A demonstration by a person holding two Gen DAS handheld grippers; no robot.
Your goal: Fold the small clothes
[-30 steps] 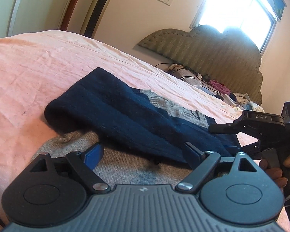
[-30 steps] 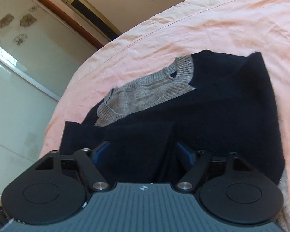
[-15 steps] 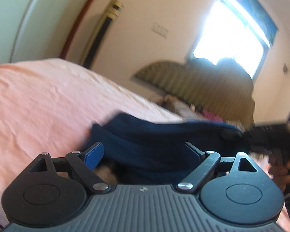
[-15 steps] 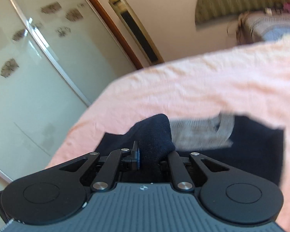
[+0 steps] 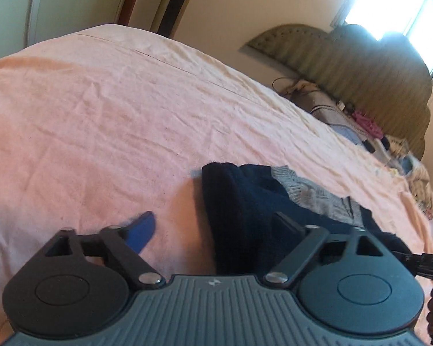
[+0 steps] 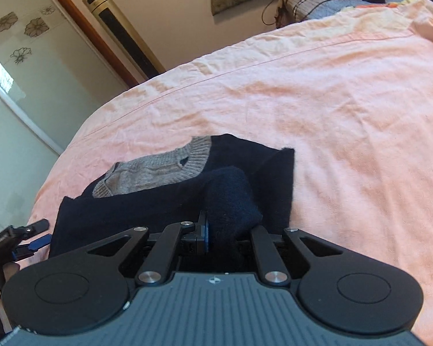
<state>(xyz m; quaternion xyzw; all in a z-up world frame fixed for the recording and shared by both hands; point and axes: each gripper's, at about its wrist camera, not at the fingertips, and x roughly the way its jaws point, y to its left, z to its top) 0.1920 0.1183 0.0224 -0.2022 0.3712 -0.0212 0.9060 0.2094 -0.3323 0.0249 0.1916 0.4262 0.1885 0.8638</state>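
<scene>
A navy sweater point(image 5: 245, 201) with a grey knit collar point(image 5: 317, 193) lies folded on the pink bed sheet point(image 5: 101, 115). My left gripper point(image 5: 213, 216) straddles its left edge. The jaws are closing, and the blue left pad point(image 5: 143, 230) still stands clear of the cloth. In the right wrist view the sweater point(image 6: 158, 201) and its collar point(image 6: 158, 170) lie ahead, and my right gripper point(image 6: 231, 239) is shut on a raised navy fold point(image 6: 231, 199). The left gripper point(image 6: 31, 236) shows at that view's left edge, and the right gripper point(image 5: 427, 259) at the left view's right edge.
Bare pink sheet point(image 6: 332, 101) stretches beyond and to both sides of the sweater. A padded headboard point(image 5: 360, 66) with a heap of clothes and cables point(image 5: 360, 121) is at the far end. A tall tower fan point(image 6: 121, 31) and glass doors point(image 6: 20, 57) stand past the bed's edge.
The right gripper shut on a navy fold and lifted it. The left gripper shifted to the sweater's left edge and its jaws narrowed. The sweater now looks more compact.
</scene>
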